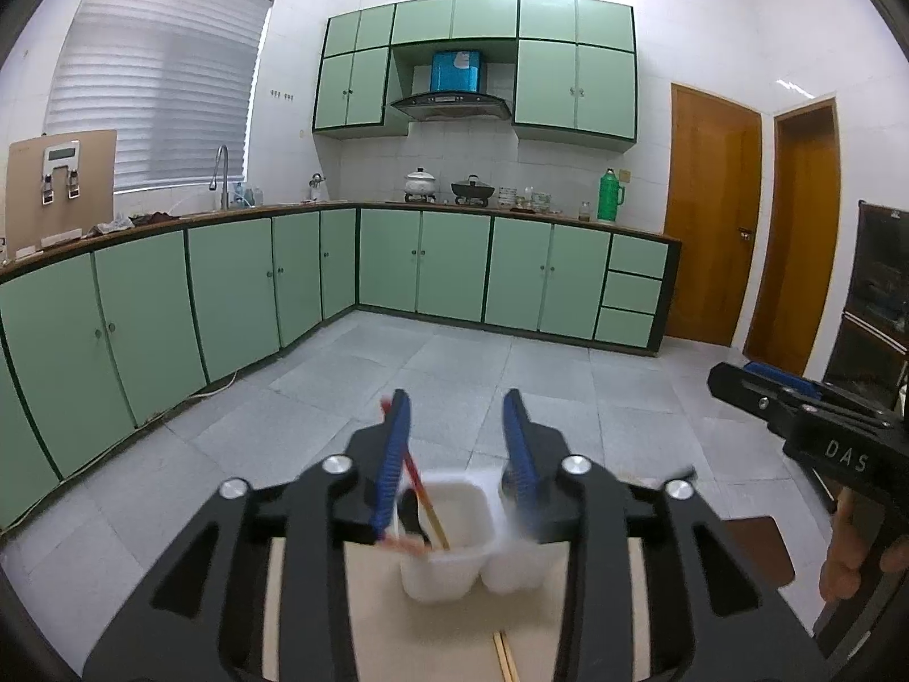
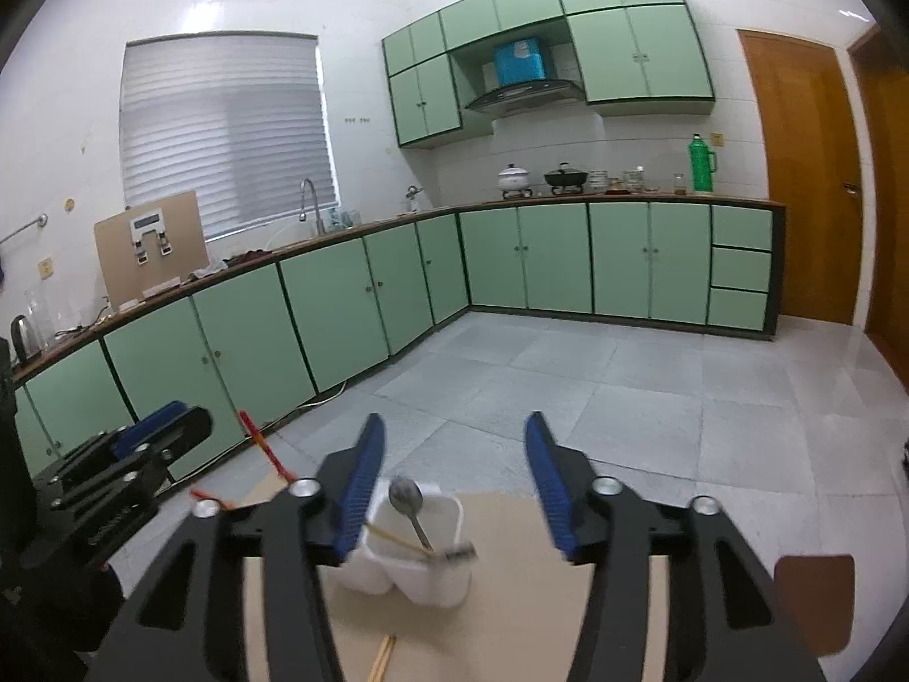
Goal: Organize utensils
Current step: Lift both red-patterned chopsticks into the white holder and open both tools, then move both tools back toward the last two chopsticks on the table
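A white two-compartment utensil holder point(image 1: 449, 562) stands on a beige table point(image 1: 454, 642). A red-tipped chopstick point(image 1: 417, 483) leans in it, against my left gripper's left finger. My left gripper point(image 1: 457, 415) is open above the holder. In the right wrist view the holder point(image 2: 423, 560) holds a metal spoon point(image 2: 406, 497) and the red-tipped chopstick point(image 2: 267, 452). My right gripper point(image 2: 451, 432) is open and empty above it. The left gripper's body point(image 2: 136, 454) shows at the left. A pair of wooden chopsticks point(image 2: 383, 656) lies on the table near me.
Green kitchen cabinets point(image 1: 238, 284) line the far walls under a counter with a faucet point(image 1: 221, 170), pots point(image 1: 420, 182) and a green thermos point(image 1: 609, 196). Wooden doors point(image 1: 710, 216) stand at the right. Grey tiled floor point(image 1: 454, 375) lies beyond the table edge.
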{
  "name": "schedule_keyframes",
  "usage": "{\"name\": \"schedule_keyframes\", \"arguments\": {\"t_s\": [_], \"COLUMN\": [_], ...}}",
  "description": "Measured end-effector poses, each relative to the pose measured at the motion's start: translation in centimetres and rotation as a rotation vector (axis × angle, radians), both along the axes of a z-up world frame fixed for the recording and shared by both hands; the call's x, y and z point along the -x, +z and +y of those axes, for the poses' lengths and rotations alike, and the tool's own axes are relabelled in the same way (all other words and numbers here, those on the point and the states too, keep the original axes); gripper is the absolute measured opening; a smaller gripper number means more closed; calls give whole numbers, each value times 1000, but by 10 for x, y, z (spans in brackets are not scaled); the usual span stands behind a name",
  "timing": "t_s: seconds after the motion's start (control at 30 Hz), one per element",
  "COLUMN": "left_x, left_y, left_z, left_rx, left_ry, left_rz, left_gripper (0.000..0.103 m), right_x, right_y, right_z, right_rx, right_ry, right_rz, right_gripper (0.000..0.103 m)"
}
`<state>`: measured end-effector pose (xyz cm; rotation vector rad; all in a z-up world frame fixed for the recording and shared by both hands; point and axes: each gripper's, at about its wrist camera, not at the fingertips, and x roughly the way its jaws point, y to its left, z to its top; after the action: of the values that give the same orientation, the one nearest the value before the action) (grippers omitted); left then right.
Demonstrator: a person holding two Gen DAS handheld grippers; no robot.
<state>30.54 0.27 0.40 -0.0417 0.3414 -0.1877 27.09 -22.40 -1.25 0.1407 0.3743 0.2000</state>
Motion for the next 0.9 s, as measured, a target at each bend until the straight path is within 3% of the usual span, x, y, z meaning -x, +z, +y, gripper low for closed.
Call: {"name": "schedule_keyframes", "arguments": {"t_s": [0.2, 0.6, 0.9], "left_x": [53, 129, 153], "left_y": [-35, -137, -174], "left_z": [6, 34, 36], "left_rx": [-8, -29, -75], "left_ry": [-28, 14, 31], "left_rz": [72, 293, 349], "left_gripper": [50, 53, 53], "right_x": [59, 135, 158], "right_y": [-31, -124, -167], "right_z": [-6, 2, 19], "right_rx": [26, 20, 62], "right_ry": [-49, -94, -90], "right_rz": [17, 223, 295], "right_gripper": [82, 91, 91]}}
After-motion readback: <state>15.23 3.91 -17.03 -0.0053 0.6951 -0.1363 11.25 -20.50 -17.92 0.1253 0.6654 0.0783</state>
